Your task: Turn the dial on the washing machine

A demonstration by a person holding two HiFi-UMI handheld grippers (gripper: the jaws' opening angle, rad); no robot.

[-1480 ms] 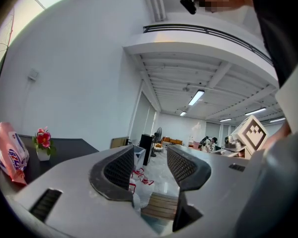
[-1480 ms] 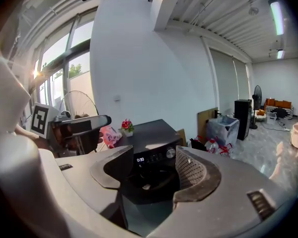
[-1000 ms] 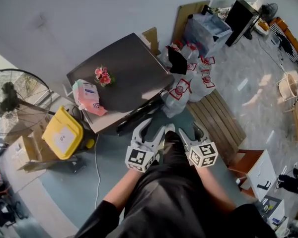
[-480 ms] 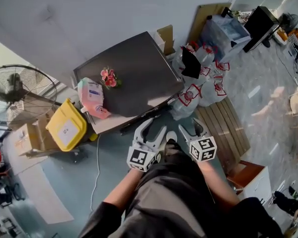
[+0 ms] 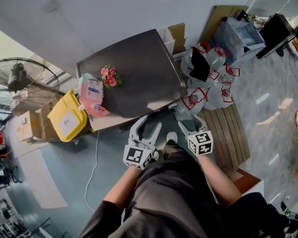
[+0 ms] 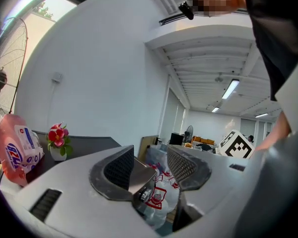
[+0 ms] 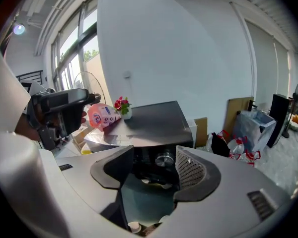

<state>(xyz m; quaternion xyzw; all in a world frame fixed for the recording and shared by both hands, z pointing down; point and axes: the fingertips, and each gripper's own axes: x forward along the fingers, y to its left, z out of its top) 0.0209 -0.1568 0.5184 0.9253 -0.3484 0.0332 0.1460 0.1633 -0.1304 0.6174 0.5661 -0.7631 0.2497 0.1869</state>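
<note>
The washing machine (image 5: 134,78) is a box with a dark flat top, seen from above in the head view. Its dark front panel (image 7: 154,160) faces me, and the round silver dial (image 7: 165,158) on it shows in the right gripper view, framed between the jaws but some way ahead of them. My right gripper (image 7: 151,170) is open with nothing in it, and in the head view the right gripper (image 5: 191,125) is close to the machine's front right corner. My left gripper (image 5: 144,128) is open and empty by the front edge; the left gripper (image 6: 149,165) looks past the corner.
A small pot of red flowers (image 5: 108,76) and a pink pouch (image 5: 91,94) sit on the machine's top. A yellow bin (image 5: 67,118) and a fan (image 5: 20,81) stand to the left. Tied plastic bags (image 5: 208,83) and a wooden pallet (image 5: 228,128) lie to the right. A white cable (image 5: 92,167) runs along the floor.
Both grippers have come nearer the machine's front edge, and the machine now sits more centrally in the head view. Both stay open and empty.
</note>
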